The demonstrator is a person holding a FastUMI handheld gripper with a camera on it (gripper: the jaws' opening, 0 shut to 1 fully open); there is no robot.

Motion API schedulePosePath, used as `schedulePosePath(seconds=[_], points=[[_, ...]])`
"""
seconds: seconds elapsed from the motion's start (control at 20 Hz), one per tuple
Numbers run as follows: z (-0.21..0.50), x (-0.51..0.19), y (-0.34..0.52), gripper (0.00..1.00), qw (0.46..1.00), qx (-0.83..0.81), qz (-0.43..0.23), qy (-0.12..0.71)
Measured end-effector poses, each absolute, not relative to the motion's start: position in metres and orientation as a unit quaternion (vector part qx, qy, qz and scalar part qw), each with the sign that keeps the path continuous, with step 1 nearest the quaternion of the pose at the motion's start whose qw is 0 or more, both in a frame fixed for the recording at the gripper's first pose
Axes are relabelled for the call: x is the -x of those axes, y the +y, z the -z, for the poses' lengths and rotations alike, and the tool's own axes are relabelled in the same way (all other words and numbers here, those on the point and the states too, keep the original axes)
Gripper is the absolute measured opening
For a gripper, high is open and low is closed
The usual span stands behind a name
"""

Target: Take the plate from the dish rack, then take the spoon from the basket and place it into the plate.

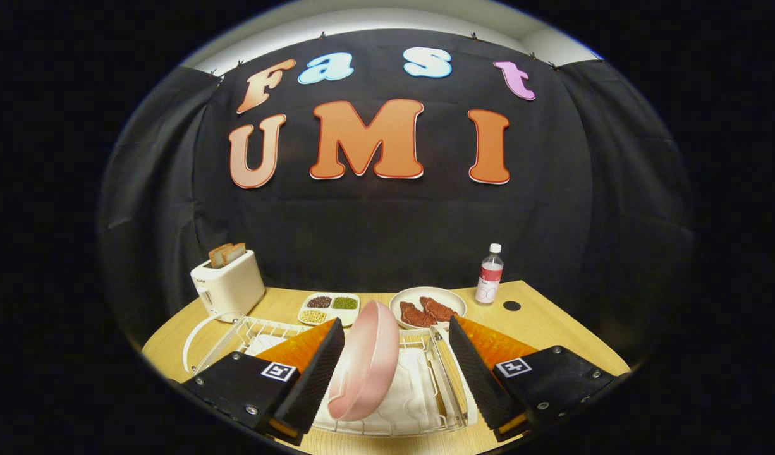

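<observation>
The pink plate (365, 360) stands on edge in the dish rack (447, 404) on the worktop (539, 322), between the fingers of the gripper (397, 373). The fingers are spread apart; the left one lies just beside the plate's rim, perhaps touching, while the right one is clear of it. The plate looks stiff, light and smooth, likely slippery and breakable if dropped. The sound hold is across its rim, one finger on each face, closing gently before lifting it straight out of the rack's wires.
</observation>
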State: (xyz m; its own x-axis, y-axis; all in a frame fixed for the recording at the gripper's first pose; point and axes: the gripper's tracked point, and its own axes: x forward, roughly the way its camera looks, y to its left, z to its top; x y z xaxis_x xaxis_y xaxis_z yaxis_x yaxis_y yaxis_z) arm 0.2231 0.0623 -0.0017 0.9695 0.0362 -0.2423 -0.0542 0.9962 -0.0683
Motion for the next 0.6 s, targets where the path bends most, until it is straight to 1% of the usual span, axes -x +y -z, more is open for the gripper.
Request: schedulePosePath(seconds=[0.15, 0.25, 0.35, 0.6], points=[[0.024, -0.239, 0.065, 0.98, 0.987, 0.05, -0.014, 0.149], [0.042, -0.246, 0.067, 0.94, 0.983, 0.053, -0.009, 0.174], [0.056, -0.249, 0.071, 0.86, 0.979, 0.047, -0.009, 0.197], [0.062, -0.256, 0.069, 0.37, 0.977, 0.035, 0.018, 0.208]])
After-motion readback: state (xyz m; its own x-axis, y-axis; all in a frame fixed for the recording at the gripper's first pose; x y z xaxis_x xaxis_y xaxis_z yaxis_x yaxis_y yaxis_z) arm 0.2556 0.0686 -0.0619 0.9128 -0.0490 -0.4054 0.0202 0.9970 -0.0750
